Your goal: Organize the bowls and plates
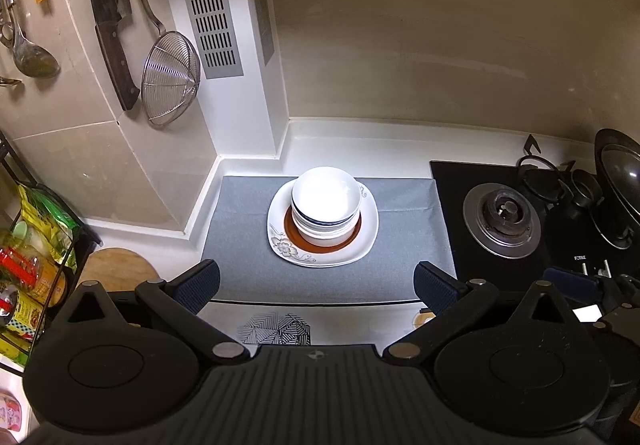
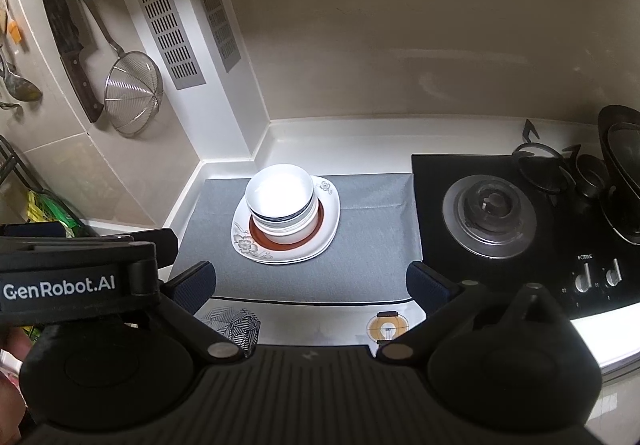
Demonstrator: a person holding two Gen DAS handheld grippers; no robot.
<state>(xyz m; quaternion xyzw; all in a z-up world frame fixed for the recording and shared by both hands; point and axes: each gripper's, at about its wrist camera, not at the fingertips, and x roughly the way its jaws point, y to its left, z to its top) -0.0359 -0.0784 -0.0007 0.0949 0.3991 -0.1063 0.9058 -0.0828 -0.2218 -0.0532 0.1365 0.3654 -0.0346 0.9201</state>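
A stack of white bowls (image 1: 326, 205) (image 2: 282, 201) with dark rim bands sits on a small brown-rimmed plate (image 1: 320, 243) (image 2: 286, 241). That plate rests on a square white plate with a flower pattern (image 1: 280, 245) (image 2: 244, 245), all on a grey mat (image 1: 408, 237) (image 2: 368, 229). My left gripper (image 1: 318, 287) hangs open over the mat's front edge, short of the stack, with nothing between its fingers. My right gripper (image 2: 310, 285) is likewise open and empty, just in front of the stack. The left gripper's body (image 2: 76, 277) shows at the left of the right wrist view.
A black gas hob (image 1: 500, 217) (image 2: 488, 213) with a burner and a dark pot (image 2: 620, 181) lies right of the mat. Knives (image 1: 108, 17), a wire strainer (image 1: 170, 77) and a ladle (image 1: 32, 57) hang on the left wall. A rack of packets (image 1: 36, 253) stands at the left.
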